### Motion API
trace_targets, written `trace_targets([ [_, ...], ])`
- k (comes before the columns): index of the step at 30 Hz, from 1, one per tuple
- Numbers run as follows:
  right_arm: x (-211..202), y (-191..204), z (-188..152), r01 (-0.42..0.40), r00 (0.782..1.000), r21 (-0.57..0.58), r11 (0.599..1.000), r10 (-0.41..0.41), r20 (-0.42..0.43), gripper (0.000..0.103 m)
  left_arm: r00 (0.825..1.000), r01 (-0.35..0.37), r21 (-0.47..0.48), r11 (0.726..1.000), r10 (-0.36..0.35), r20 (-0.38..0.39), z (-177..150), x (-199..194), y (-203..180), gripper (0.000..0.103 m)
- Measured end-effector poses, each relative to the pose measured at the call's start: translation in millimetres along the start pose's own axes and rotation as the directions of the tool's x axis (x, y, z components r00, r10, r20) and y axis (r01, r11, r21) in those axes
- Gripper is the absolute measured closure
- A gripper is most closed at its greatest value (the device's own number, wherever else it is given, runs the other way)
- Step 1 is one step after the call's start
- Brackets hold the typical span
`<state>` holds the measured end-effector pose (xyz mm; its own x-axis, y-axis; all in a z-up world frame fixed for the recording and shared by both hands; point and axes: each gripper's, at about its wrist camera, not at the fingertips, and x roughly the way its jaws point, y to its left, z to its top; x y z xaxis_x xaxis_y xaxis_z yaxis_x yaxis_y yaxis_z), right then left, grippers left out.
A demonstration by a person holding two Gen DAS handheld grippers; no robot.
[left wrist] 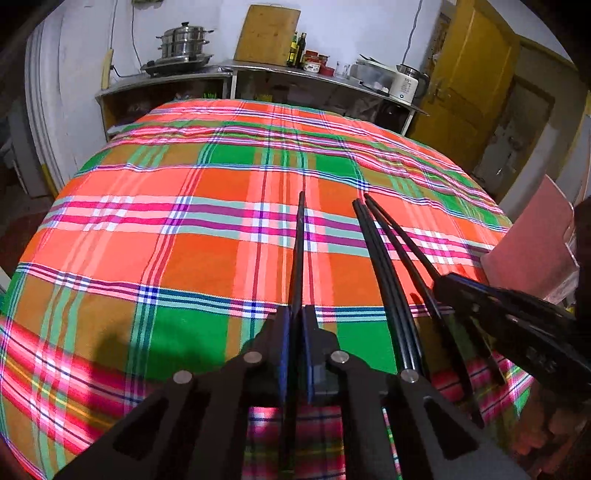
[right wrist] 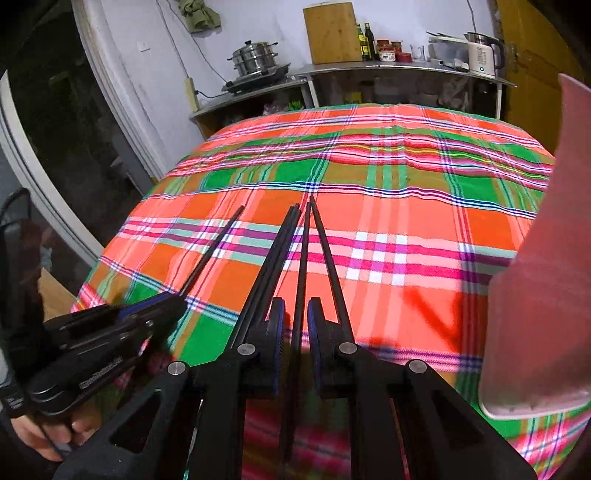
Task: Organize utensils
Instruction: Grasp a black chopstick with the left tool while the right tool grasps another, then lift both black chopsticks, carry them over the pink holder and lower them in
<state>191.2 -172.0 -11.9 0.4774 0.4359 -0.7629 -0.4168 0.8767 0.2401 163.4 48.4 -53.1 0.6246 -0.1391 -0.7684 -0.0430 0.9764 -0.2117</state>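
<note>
My left gripper [left wrist: 297,319] is shut on a black chopstick [left wrist: 300,251] that points forward above the plaid tablecloth [left wrist: 184,221]. Two more black chopsticks [left wrist: 380,258] lie on the cloth just to its right. My right gripper [right wrist: 295,314] is shut on a black chopstick [right wrist: 304,251], with more black chopsticks [right wrist: 273,251] spread beside its fingers. The right gripper [left wrist: 491,299] shows at the right of the left wrist view, holding a chopstick [left wrist: 402,240]. The left gripper [right wrist: 147,310] shows at the lower left of the right wrist view, with its chopstick [right wrist: 218,243].
A pink container [right wrist: 535,295] stands at the table's right edge, also showing in the left wrist view [left wrist: 535,243]. Behind the table is a counter [left wrist: 258,72] with a steel steamer pot [left wrist: 184,44], a cutting board [left wrist: 267,33], bottles, jars and a white kettle [left wrist: 406,85].
</note>
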Motion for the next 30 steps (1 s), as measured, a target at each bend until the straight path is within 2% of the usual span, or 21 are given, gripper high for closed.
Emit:
trace_targets([
  [6,19,2,9,0.018,0.999,-0.007,1.0,-0.018,-0.033,0.09,0.999,0.026,0.037,0.999,-0.025,-0.026,20,12,-2,0.093],
  [17,33,9,21,0.055,0.998,-0.047,0.997,-0.057,-0.041,0.09,0.999,0.014,0.125,0.992,-0.009,-0.046,41,31,-9,0.093],
  [19,34,11,22,0.065,0.997,-0.056,0.996,-0.067,-0.042,0.096,0.999,0.01,0.126,0.992,-0.004,-0.047,41,31,-11,0.094],
  [24,28,11,22,0.047,0.998,-0.035,0.998,-0.048,-0.041,0.097,0.999,0.014,0.104,0.994,-0.009,-0.05,43,26,-8,0.097],
  [30,1,21,25,0.022,1.0,-0.046,0.999,-0.022,0.009,0.098,1.0,0.027,0.09,0.996,-0.028,0.009,47,-6,-9,0.097],
])
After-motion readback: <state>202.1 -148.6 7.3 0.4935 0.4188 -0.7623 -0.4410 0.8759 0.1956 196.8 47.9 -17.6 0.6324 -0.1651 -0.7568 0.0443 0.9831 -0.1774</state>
